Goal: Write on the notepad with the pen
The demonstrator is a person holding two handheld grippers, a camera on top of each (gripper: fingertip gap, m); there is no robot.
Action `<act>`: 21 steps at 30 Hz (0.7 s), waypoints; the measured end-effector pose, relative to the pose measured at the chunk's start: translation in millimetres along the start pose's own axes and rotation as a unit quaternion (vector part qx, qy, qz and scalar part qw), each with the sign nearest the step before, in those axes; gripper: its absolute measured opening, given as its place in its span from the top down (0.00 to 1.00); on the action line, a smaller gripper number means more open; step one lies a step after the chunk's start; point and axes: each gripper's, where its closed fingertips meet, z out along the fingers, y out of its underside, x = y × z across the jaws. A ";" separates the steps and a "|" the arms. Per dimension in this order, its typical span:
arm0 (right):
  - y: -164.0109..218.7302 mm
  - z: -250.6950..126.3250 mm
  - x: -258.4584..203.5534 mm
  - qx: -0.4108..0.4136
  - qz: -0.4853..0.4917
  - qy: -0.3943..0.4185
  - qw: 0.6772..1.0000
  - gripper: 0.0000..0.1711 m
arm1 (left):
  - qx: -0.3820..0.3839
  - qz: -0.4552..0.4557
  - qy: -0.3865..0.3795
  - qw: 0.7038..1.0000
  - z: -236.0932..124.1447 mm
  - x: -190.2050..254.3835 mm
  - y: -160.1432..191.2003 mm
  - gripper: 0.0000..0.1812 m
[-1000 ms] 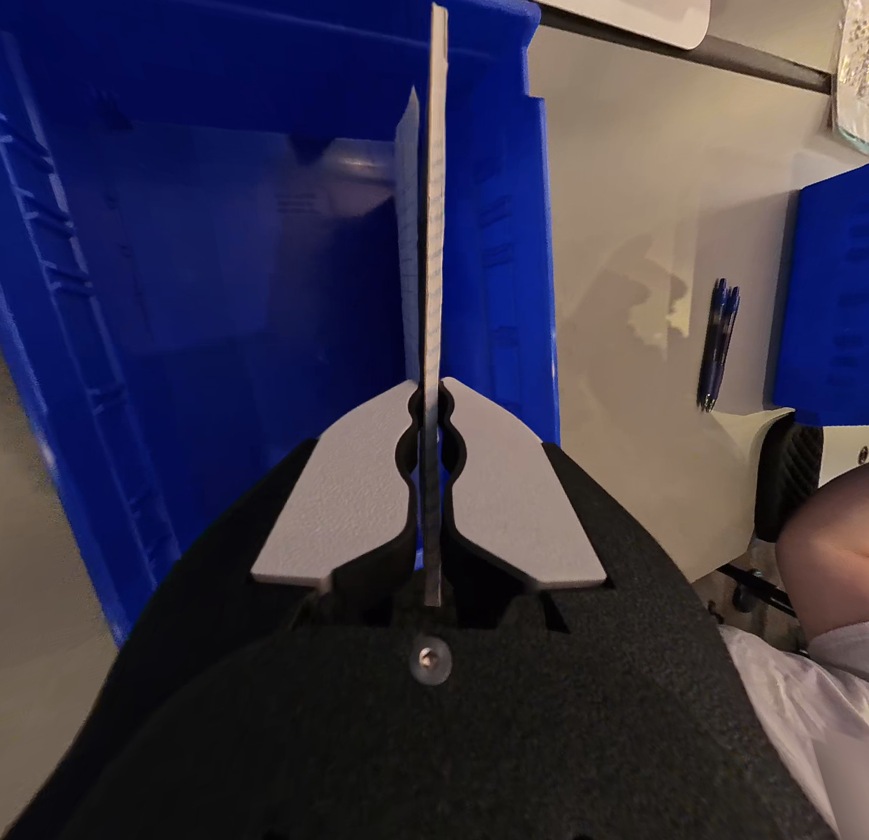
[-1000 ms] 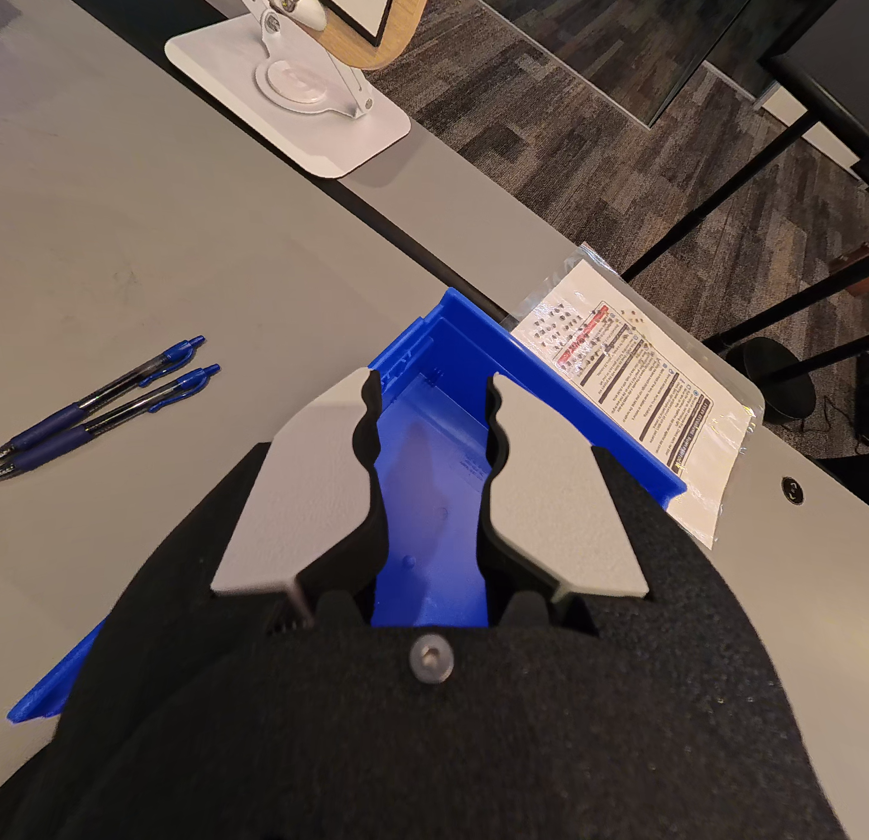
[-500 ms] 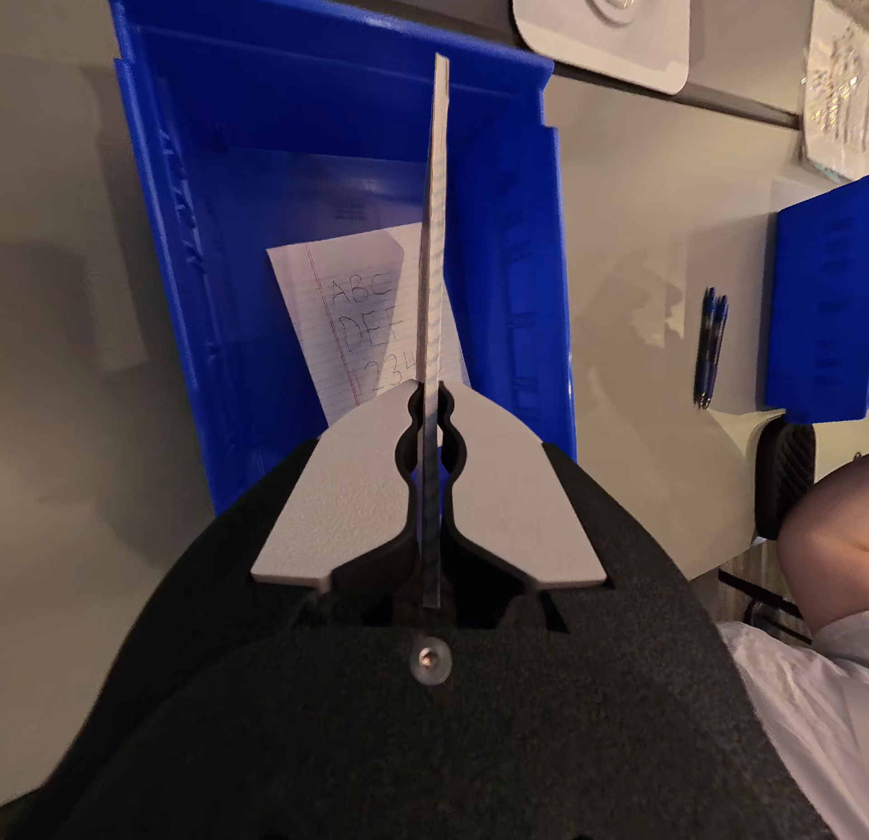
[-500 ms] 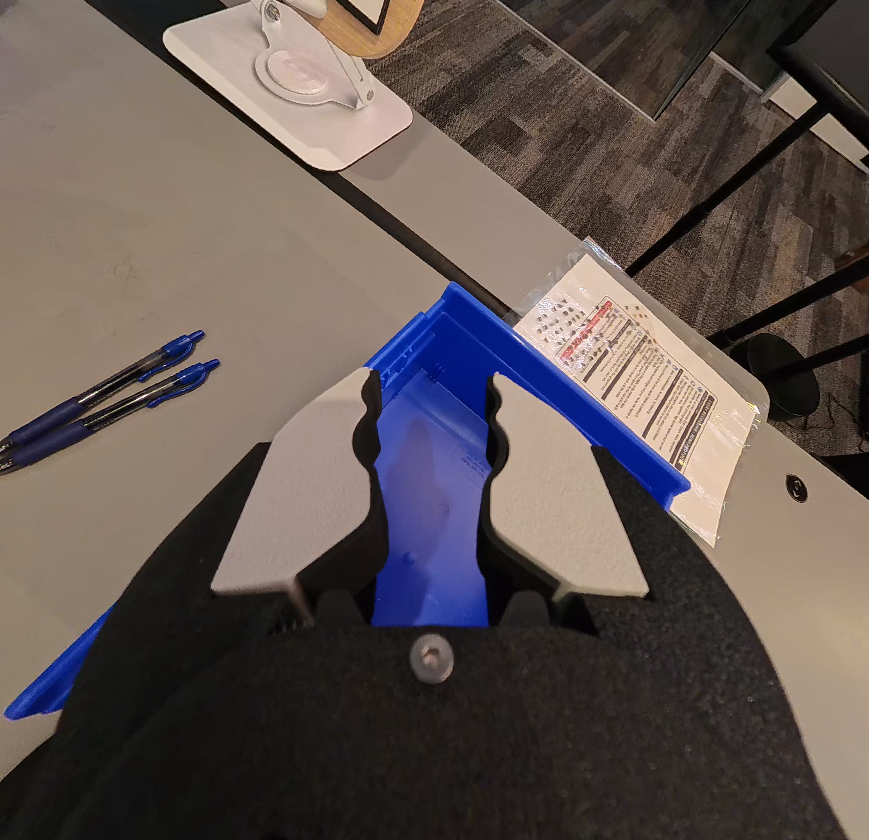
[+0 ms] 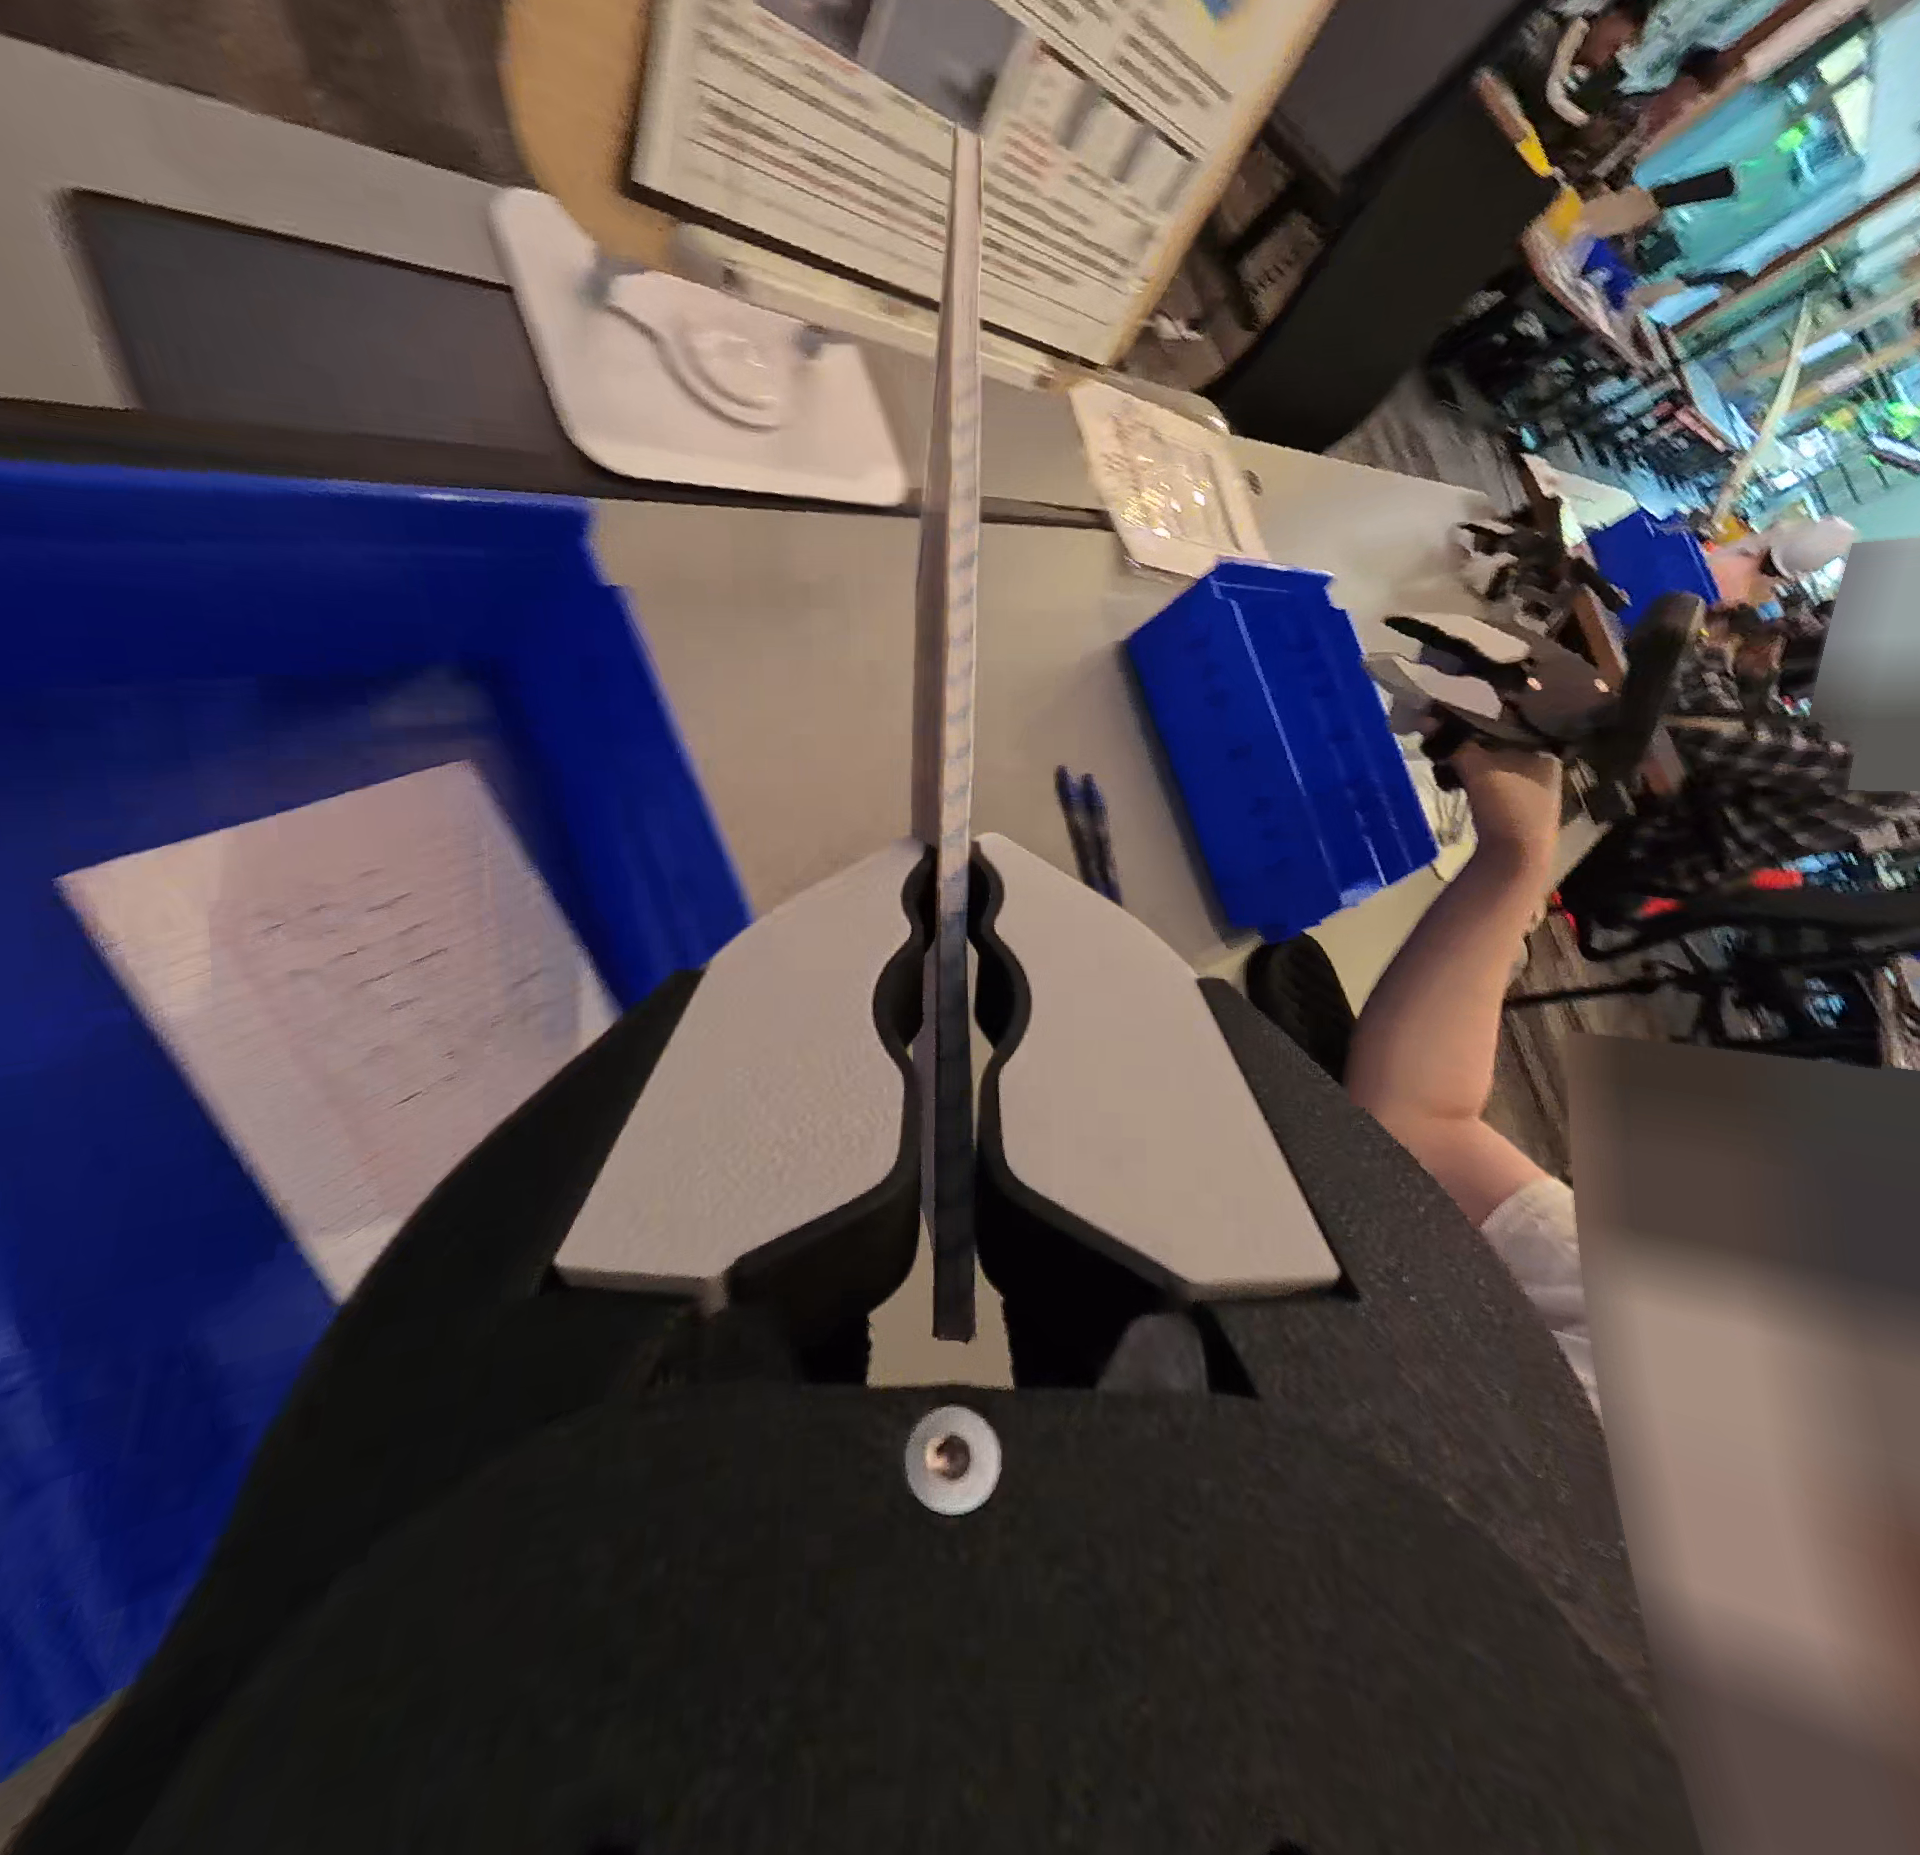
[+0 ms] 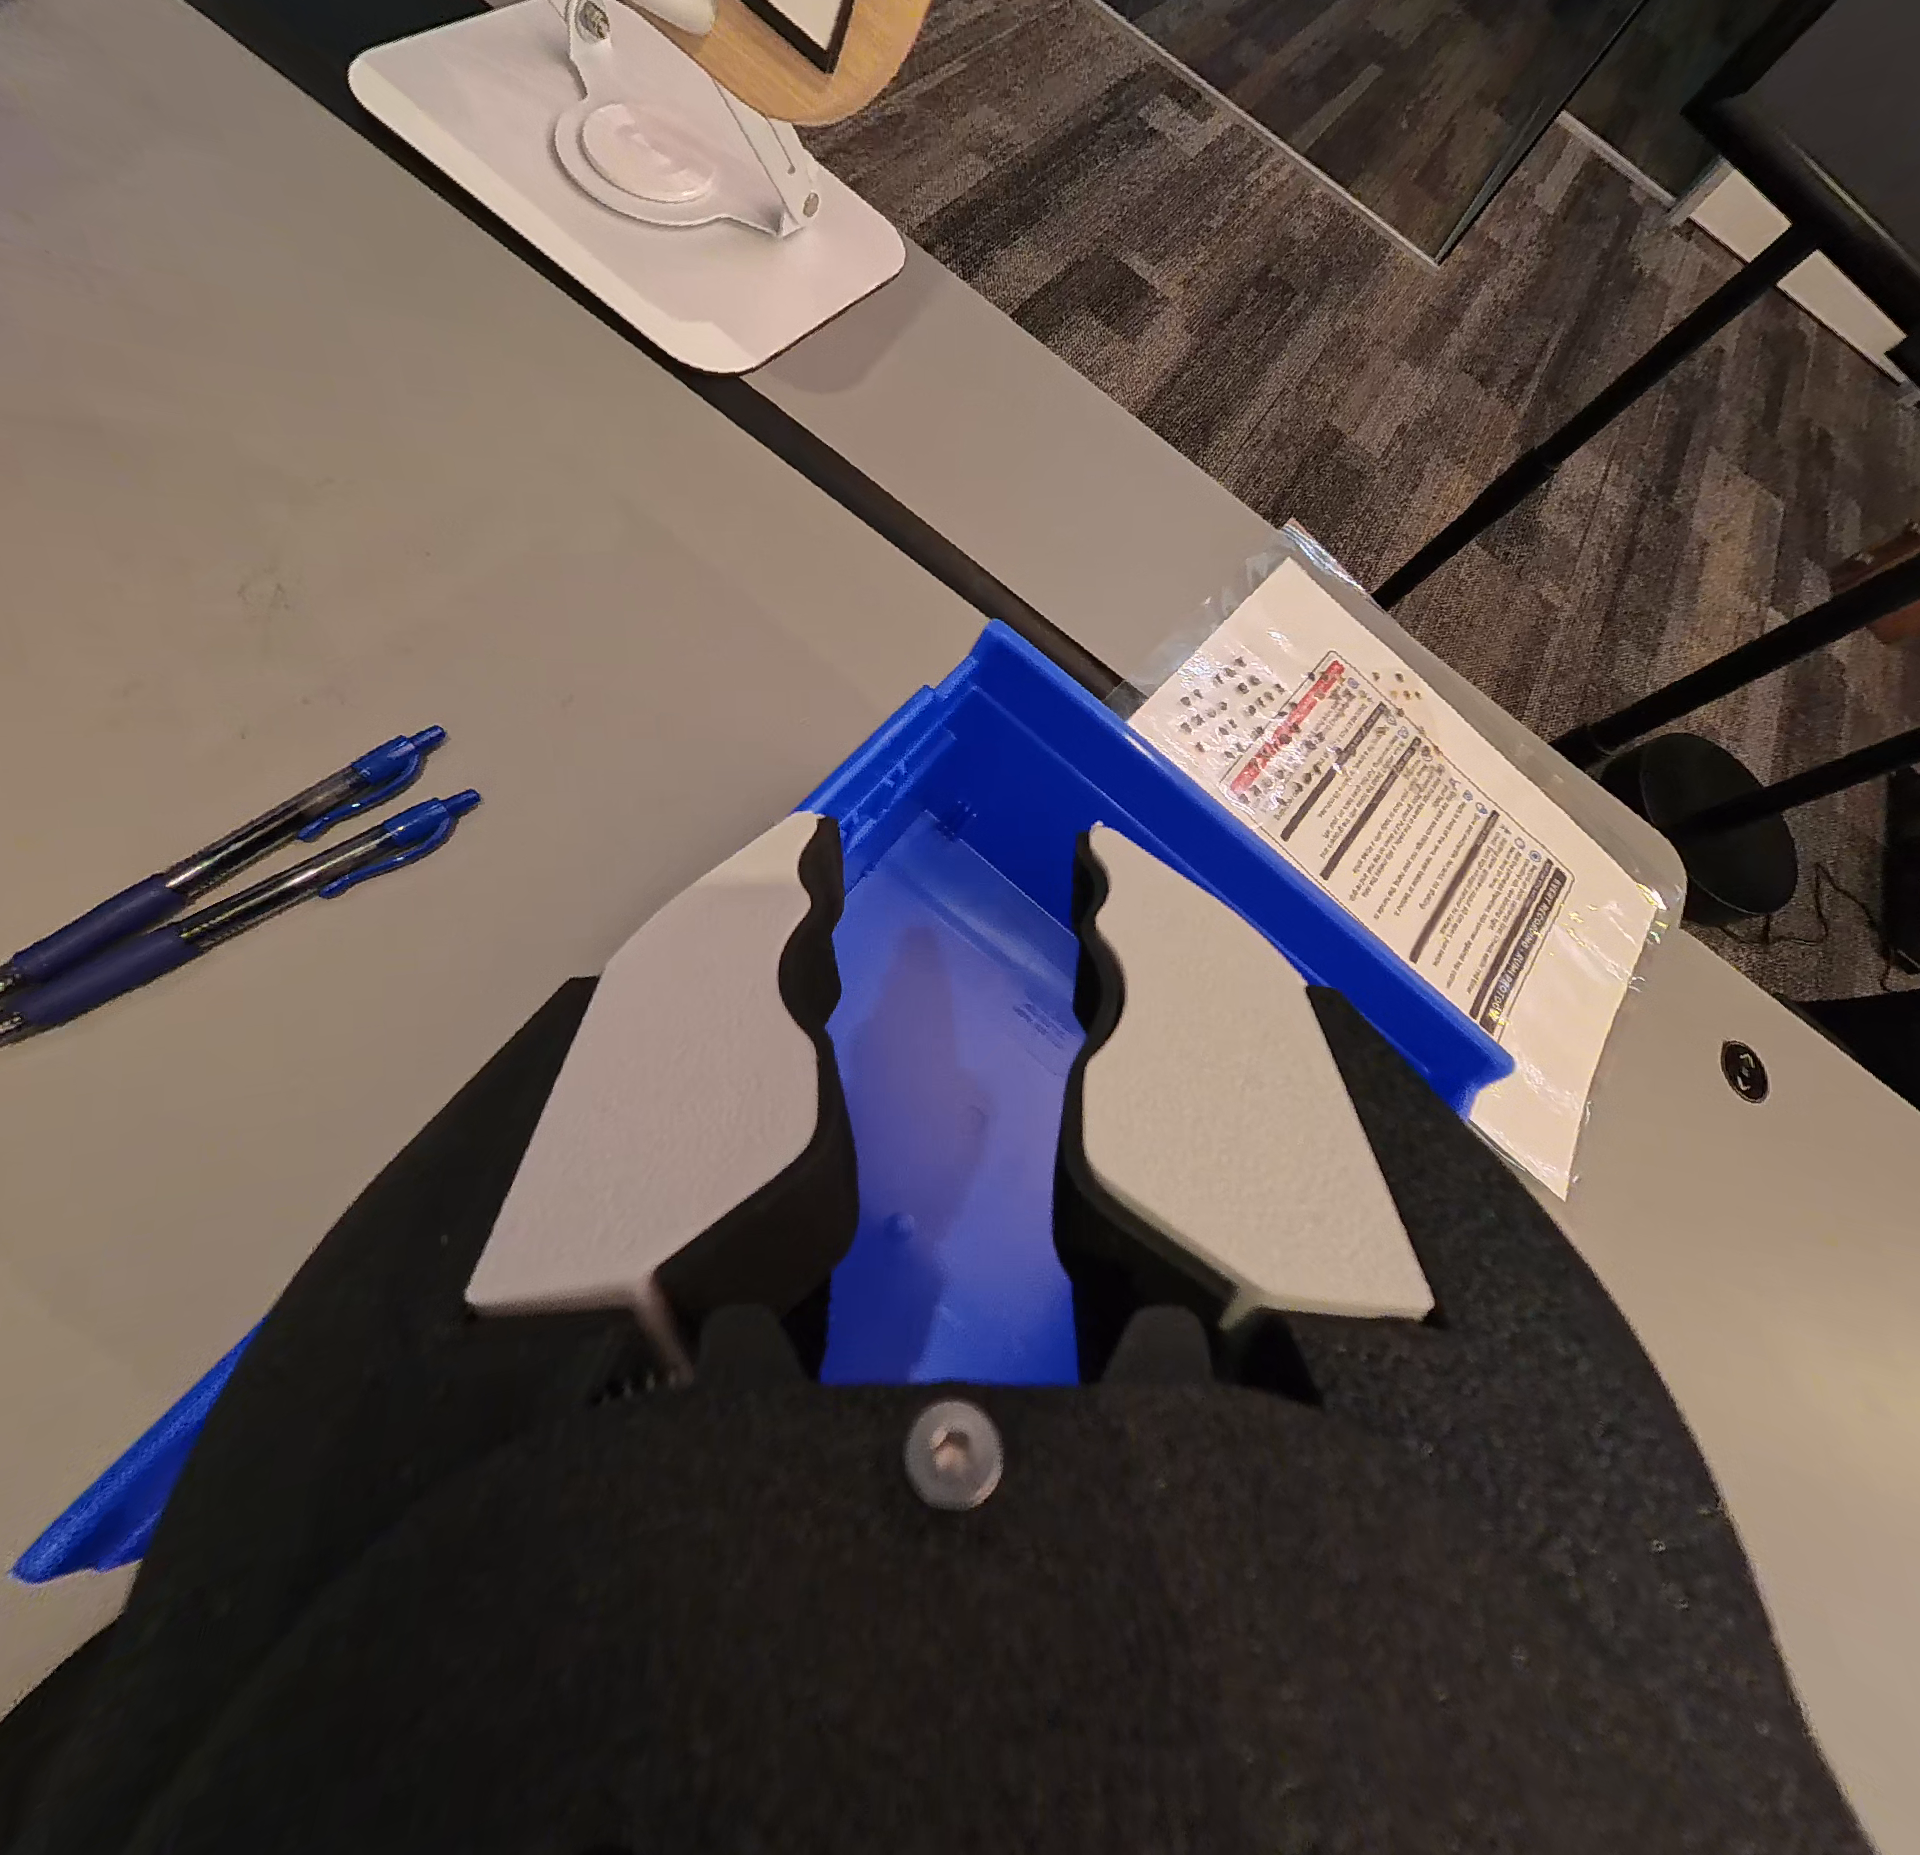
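Note:
My left gripper [image 5: 951, 849] is shut on a notepad [image 5: 951, 558], seen edge-on and standing straight up from the jaws. A lined sheet with writing [image 5: 343, 974] lies in the large blue bin [image 5: 260, 600] to the left, blurred. Two blue pens [image 5: 1086, 834] lie side by side on the table, also in the right wrist view [image 6: 239, 870]. My right gripper [image 6: 951, 839] is open and empty above the small blue bin [image 6: 1143, 766]. It also shows far right in the left wrist view [image 5: 1455, 652].
A white stand [image 6: 644, 174] with a wood-backed board sits at the table's far edge. A clear bag holding a printed sheet [image 6: 1403, 849] lies behind the small bin [image 5: 1278, 756]. A person's forearm [image 5: 1455, 974] reaches in from the right. The grippers' ends are close to 55 cm from one another.
My left gripper has swung up and to the right, away from the large bin, with the notepad still in it. The written sheet stays in the bin. The right gripper has barely moved.

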 end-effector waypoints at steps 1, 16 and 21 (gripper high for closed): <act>-0.5 0.2 -1.5 -0.001 -0.003 -0.001 1.000 0.76 | -0.007 0.009 0.012 1.000 12.8 13.2 5.5 0.98; -15.1 -4.2 -17.0 0.027 -0.016 -0.028 0.999 0.76 | 0.000 -0.050 -0.001 0.999 216.4 28.4 115.1 0.98; -20.5 -6.9 -20.6 0.044 -0.015 -0.041 0.998 0.76 | 0.042 -0.109 -0.012 0.993 230.3 11.2 134.0 0.98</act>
